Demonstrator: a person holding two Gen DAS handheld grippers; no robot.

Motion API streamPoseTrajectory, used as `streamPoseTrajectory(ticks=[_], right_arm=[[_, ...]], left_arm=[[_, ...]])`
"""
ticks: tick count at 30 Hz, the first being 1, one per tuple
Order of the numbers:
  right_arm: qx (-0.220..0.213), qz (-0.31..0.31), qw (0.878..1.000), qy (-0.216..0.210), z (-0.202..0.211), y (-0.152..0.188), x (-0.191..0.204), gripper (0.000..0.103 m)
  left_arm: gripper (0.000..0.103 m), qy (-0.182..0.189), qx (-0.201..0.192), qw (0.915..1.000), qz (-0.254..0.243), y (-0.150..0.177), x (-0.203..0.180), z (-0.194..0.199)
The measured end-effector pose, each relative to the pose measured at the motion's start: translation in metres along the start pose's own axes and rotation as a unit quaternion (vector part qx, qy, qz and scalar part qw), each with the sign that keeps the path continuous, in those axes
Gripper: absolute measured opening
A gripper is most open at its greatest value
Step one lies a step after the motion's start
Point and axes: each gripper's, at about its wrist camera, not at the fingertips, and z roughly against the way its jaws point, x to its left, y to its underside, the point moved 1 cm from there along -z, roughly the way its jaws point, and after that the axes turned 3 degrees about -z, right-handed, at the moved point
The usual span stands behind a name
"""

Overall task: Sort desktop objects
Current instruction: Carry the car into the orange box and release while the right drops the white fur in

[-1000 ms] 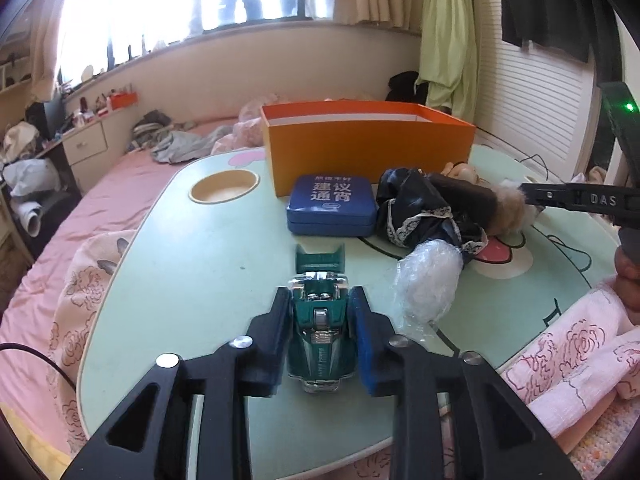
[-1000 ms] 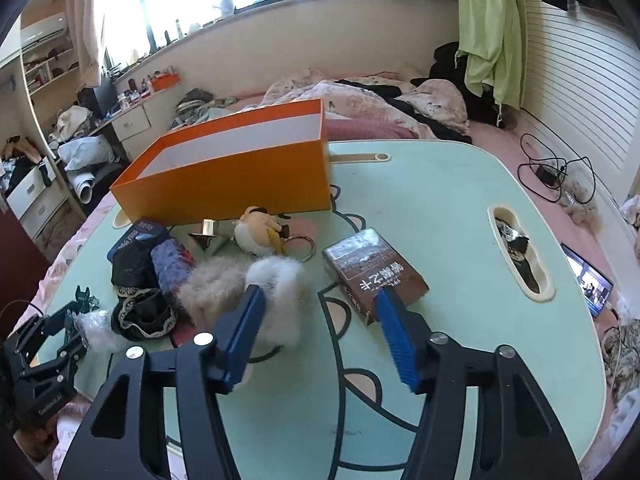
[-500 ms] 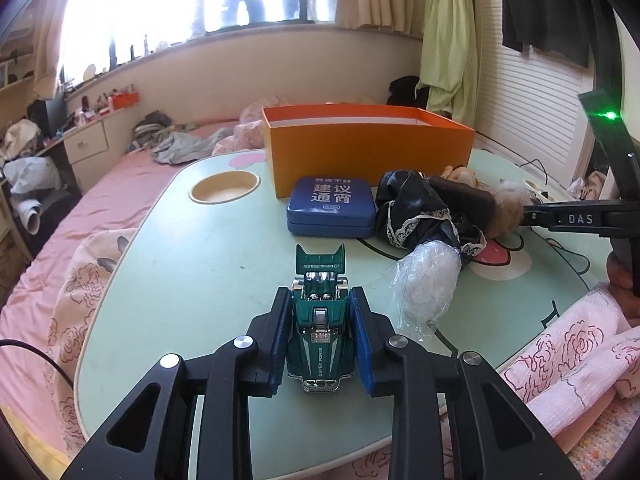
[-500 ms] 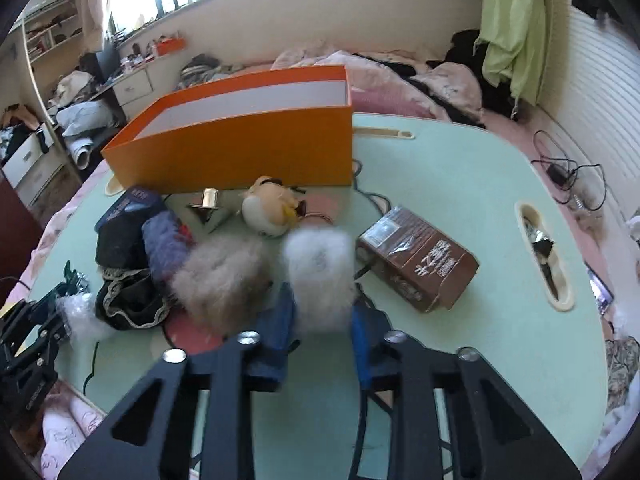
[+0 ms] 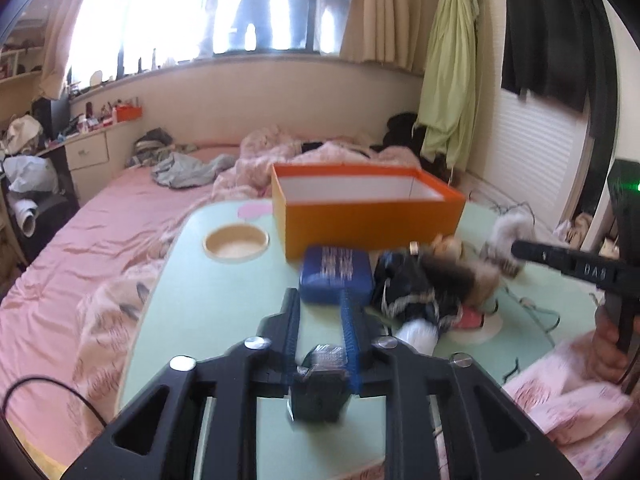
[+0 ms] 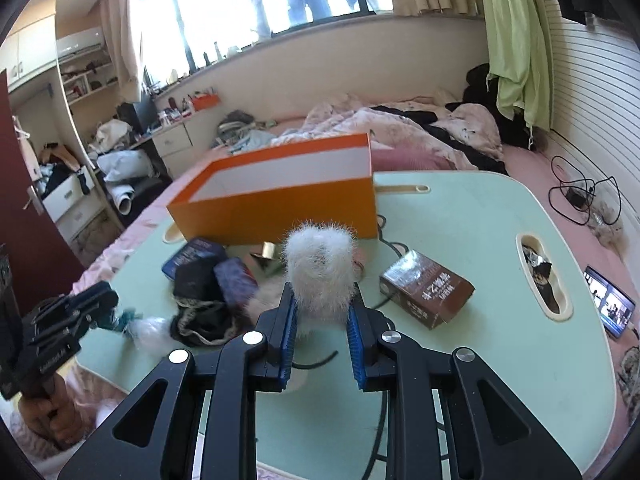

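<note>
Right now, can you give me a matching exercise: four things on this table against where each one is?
Things:
1. toy car
2. white fur pompom
3. brown box
4. blue tin

Places:
A. lying on the table, right of the right tool
B. gripped by the left tool
C. just in front of the orange box
D. gripped by the right tool

Pairs: 1-B, 2-D, 3-A, 4-C

Left gripper (image 5: 320,312): jaws closed on toy car (image 5: 320,384), car sits far back between pads, tips pointing down-forward. Right gripper (image 6: 322,304): jaws clamped on white fur ball (image 6: 320,268), pointing down-forward. Right hand (image 5: 610,350) wraps handle; left hand (image 6: 44,420) grips handle from below.
</note>
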Motion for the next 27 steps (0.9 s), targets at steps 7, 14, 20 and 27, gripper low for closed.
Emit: streamPoseTrajectory(ticks=[7, 14, 20, 27], right_arm=[[-0.018, 0.020, 1.000, -0.003, 0.005, -0.024, 0.014, 0.024], [-0.022, 0.014, 1.000, -0.009, 0.006, -0.021, 0.015, 0.024], [0.024, -0.014, 0.999, -0.018, -0.012, 0.000, 0.005, 0.024], [0.021, -0.020, 0.999, -0.026, -0.009, 0.001, 0.004, 0.024]], left_arm=[[0.003, 0.009, -0.021, 0.9997, 0.008, -0.036, 0.011, -0.004], [0.064, 0.002, 0.025, 0.9993, -0.030, -0.005, 0.022, 0.001], [0.092, 0.013, 0.068, 0.9975, 0.014, 0.034, 0.045, -0.001], [0.097, -0.034, 0.091, 0.9948, 0.030, 0.050, 0.034, -0.020]])
